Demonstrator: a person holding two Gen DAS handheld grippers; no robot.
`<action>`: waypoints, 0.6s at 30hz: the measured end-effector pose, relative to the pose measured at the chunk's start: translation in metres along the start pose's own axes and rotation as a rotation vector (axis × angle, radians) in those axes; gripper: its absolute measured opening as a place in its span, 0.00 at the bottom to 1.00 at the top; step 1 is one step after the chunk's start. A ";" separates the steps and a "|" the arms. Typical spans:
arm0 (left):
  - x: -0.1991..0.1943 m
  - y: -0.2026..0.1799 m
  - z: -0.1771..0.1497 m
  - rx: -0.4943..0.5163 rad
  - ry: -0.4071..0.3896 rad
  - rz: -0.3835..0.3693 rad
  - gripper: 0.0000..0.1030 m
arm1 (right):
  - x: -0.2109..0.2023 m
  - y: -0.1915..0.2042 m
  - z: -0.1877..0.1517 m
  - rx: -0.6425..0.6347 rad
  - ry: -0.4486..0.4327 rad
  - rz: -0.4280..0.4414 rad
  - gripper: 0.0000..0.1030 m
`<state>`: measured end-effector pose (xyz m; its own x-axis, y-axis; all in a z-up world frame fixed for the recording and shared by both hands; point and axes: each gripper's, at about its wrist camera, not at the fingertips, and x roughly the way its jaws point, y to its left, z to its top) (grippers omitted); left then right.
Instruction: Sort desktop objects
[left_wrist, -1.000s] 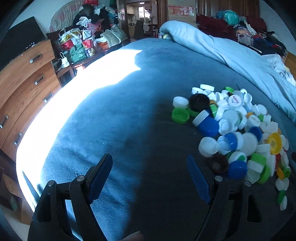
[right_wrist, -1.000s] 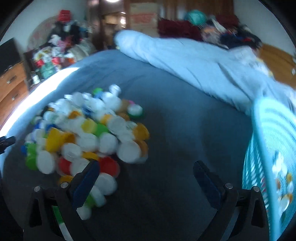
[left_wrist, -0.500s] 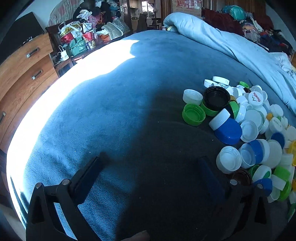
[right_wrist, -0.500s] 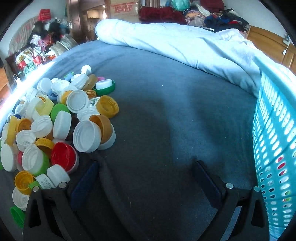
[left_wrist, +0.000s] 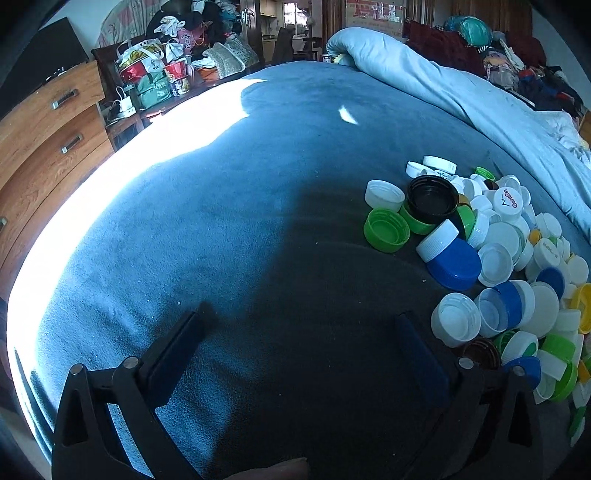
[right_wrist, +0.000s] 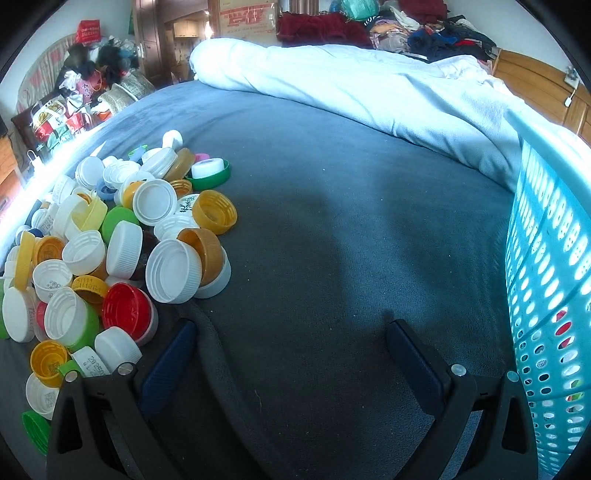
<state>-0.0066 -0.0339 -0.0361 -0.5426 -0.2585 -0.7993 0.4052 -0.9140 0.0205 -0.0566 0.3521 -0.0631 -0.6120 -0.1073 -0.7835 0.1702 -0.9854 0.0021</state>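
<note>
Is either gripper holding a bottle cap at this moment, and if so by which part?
Nothing is held. The left gripper and right gripper are both open over bare blanket.

Pile of caps (right_wrist: 122, 243) on bed (right_wrist: 332, 229), left of basket (right_wrist: 546, 280)

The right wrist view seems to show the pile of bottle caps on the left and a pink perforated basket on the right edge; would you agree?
Not quite: the basket is light blue, not pink, as the right wrist view shows. It does stand at the right edge, with the pile of bottle caps on the left.
</note>
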 end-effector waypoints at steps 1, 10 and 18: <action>0.000 -0.001 0.000 0.001 -0.001 0.000 0.99 | 0.000 0.000 0.000 0.000 0.000 0.000 1.00; 0.000 -0.002 0.001 0.001 0.001 -0.005 0.99 | 0.000 0.000 0.000 0.000 0.000 0.000 1.00; 0.000 -0.002 0.000 0.001 0.001 -0.004 0.99 | 0.000 0.000 0.000 0.000 -0.001 -0.001 1.00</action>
<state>-0.0075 -0.0322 -0.0357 -0.5435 -0.2542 -0.8000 0.4024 -0.9153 0.0174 -0.0565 0.3520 -0.0632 -0.6127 -0.1067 -0.7831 0.1696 -0.9855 0.0016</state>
